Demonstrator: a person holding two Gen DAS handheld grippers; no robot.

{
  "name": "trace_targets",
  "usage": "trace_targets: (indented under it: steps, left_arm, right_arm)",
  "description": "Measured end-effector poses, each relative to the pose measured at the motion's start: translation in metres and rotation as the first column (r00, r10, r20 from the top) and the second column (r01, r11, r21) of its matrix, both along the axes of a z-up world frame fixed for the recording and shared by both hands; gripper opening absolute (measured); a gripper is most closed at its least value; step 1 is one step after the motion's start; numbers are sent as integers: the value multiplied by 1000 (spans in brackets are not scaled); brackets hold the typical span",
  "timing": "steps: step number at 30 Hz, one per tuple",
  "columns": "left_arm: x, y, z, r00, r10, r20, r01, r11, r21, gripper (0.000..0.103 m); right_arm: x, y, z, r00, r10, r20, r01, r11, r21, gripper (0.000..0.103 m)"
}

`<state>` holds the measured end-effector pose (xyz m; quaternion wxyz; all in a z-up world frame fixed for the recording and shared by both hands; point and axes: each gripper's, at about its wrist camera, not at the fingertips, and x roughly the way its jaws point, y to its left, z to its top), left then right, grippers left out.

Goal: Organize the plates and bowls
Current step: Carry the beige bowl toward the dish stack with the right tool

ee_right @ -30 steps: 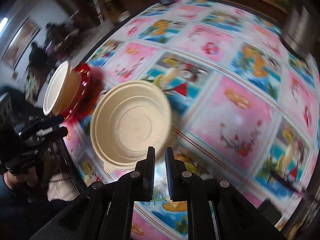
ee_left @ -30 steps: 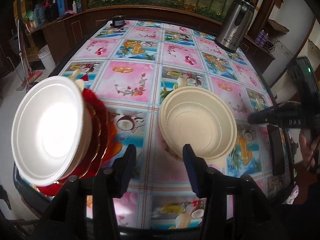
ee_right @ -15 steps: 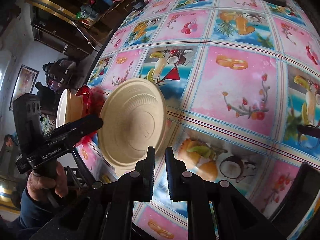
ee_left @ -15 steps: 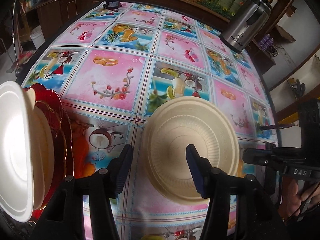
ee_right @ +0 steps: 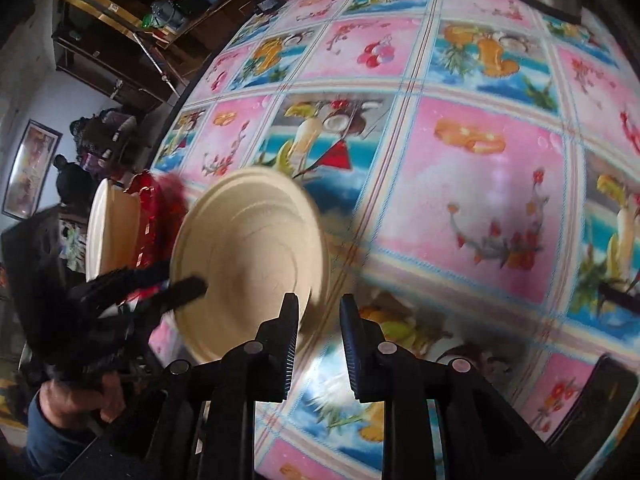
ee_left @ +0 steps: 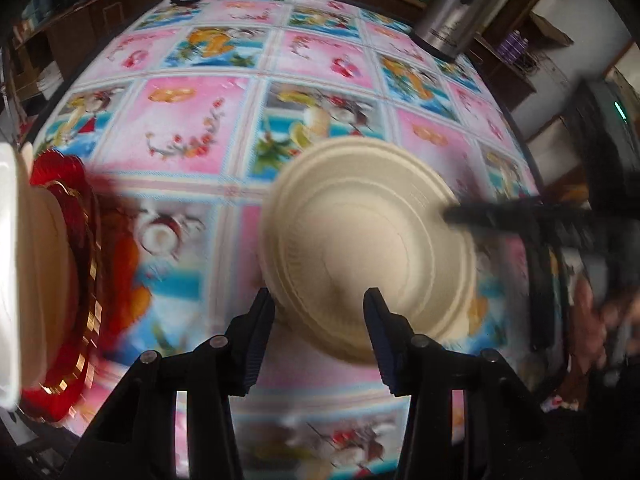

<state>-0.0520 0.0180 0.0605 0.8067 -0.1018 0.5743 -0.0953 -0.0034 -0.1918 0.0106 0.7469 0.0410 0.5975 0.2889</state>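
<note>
Showing one beige bowl (ee_left: pixel 372 248), one white bowl (ee_left: pixel 10 272), stacked red plates (ee_left: pixel 86 280)

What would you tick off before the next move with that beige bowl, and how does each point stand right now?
1. Beige bowl rim between the left gripper fingers: ok, and the fingers are closing.
2. Left fingers gripping firmly: cannot tell, too blurred.
3. Right gripper clear of the bowl: cannot tell; its fingers are opening with the rim close by.
4. Red plates with the white bowl on top, waiting at the table edge: ok.
5. Tablecloth between bowl and stack clear of obstacles: ok.
</note>
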Motion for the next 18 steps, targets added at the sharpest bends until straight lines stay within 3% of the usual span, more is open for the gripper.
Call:
trace_targets:
  steps: [2,6,11,18]
  left_arm:
    - [-13,-10,2,999,-46,-4,46,999,-19,47]
    - [-27,-10,10,998,-67,15,67,997,-37,62]
    - [-12,15,15,999,29,46,-26,997,-71,68]
    - [25,26,3,997,72,34,-70,996,-57,67]
  right_arm:
    - [8,-1,5,999,-6,49,7,1000,-26,23]
    - [21,-12,30,988,-43,147,44,999,-3,23]
    - [15,-33,37,993,-87,84,82,994,66,30]
    - [-16,-54,8,988,-115,-103,130,980,152,30]
